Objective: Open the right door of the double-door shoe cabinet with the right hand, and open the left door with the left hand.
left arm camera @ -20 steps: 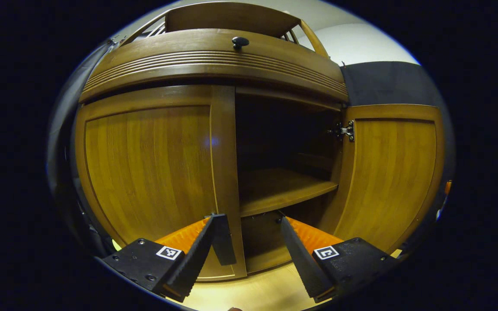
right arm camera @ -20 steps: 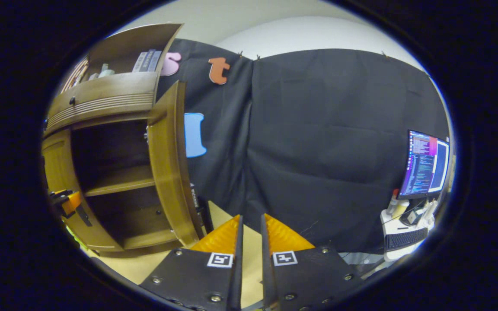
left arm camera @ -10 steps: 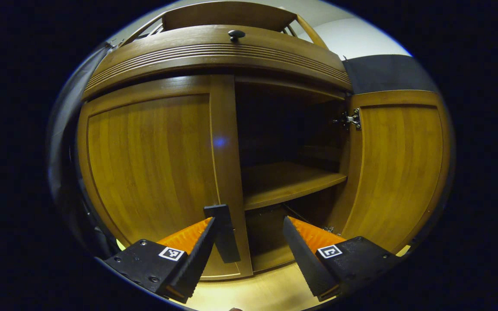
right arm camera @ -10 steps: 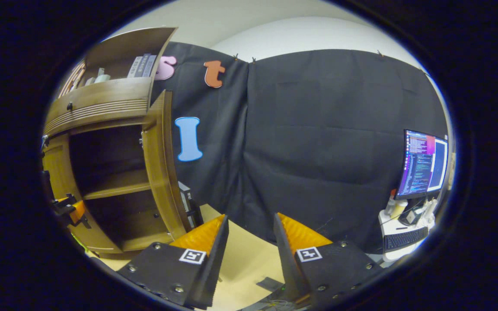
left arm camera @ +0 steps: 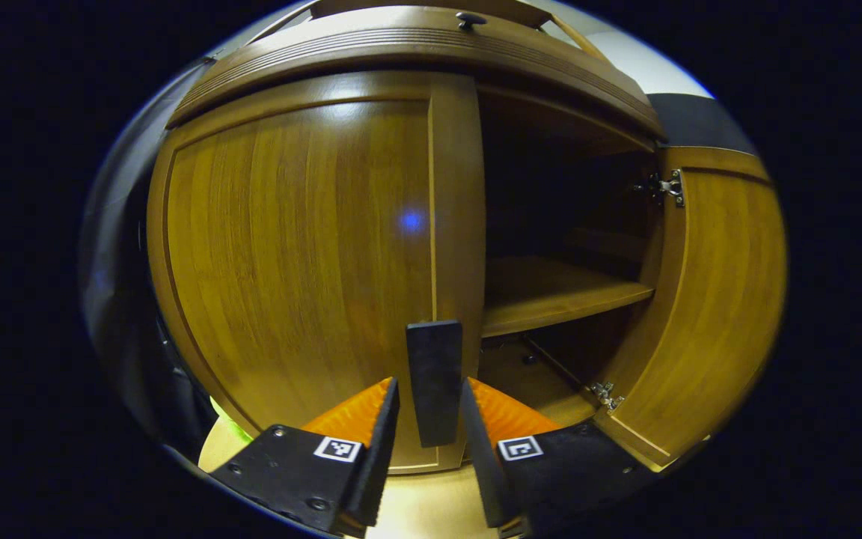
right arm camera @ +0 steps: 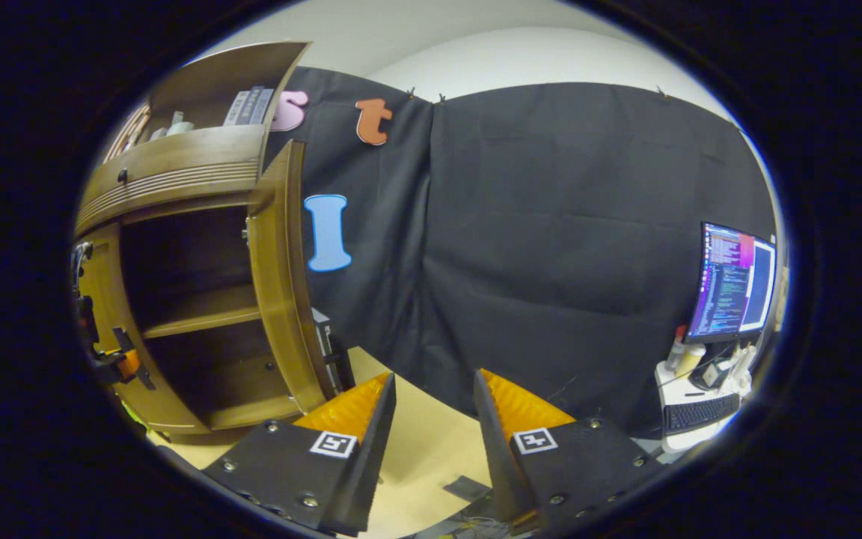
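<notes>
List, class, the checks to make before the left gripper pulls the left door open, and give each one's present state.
1. Right door swung open: ok.
2. Left door still to open: it stands closed, ok to proceed.
3. Left door's handle lies between the fingers of the left gripper: ok.
4. Both fingers press on the handle: cannot tell; narrow gaps seem to remain on each side.
5. Right gripper open, holding nothing and apart from the cabinet: ok.
6. Room for the left door to swing out: cannot tell.
</notes>
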`<state>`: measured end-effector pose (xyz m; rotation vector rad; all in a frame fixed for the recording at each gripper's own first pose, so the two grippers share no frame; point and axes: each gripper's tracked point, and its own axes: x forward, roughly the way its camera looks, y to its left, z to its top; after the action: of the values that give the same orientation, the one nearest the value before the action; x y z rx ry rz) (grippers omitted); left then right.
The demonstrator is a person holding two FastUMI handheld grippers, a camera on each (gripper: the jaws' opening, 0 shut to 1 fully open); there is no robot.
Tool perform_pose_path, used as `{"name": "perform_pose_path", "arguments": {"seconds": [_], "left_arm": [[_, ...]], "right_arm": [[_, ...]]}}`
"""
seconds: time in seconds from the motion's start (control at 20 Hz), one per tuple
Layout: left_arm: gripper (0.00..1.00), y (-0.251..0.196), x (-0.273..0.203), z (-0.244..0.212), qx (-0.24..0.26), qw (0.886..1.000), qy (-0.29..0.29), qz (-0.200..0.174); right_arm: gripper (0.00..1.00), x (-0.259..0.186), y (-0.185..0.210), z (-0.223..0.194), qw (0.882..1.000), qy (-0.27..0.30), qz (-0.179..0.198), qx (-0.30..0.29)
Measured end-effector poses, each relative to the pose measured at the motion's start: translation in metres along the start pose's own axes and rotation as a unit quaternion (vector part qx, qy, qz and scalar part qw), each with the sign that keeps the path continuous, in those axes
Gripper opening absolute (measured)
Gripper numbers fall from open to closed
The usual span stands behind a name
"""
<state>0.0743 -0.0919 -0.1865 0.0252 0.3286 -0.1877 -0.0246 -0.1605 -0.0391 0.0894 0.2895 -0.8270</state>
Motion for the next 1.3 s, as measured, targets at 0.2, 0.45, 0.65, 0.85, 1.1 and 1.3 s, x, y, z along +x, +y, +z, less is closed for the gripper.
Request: {"name": "perform_pose_path", "arguments": {"seconds": [0.2,0.45,0.65,0.85,1.1,1.3], "left_arm": [[0.37,0.001,0.0,-0.002,0.004,1.0,0.006,-0.003],[0.34,-0.007,0.005,-0.002,0.011,1.0,0.01,-0.009],[0.33,-0.007,0.003,-0.002,0.012,1.0,0.013,-0.014],[0.31,-0.006,-0.001,0.002,0.006,1.0,0.014,-0.02],[0.31,-0.008,-0.004,0.01,0.003,0.999,0.012,-0.031],[0.31,-0.007,-0.01,0.015,-0.001,0.999,0.011,-0.037]], "right_arm": [[0.62,-0.001,-0.002,0.002,1.0,-0.001,-0.005,-0.007],[0.59,-0.006,-0.002,-0.009,1.0,0.01,-0.009,0.004],[0.62,-0.009,-0.007,-0.016,1.0,0.017,-0.012,0.009],[0.61,-0.01,-0.012,-0.016,1.0,0.018,-0.019,0.013],[0.61,-0.012,-0.014,-0.021,0.999,0.026,-0.021,0.016],[0.61,-0.012,-0.014,-0.021,0.999,0.028,-0.019,0.014]]}}
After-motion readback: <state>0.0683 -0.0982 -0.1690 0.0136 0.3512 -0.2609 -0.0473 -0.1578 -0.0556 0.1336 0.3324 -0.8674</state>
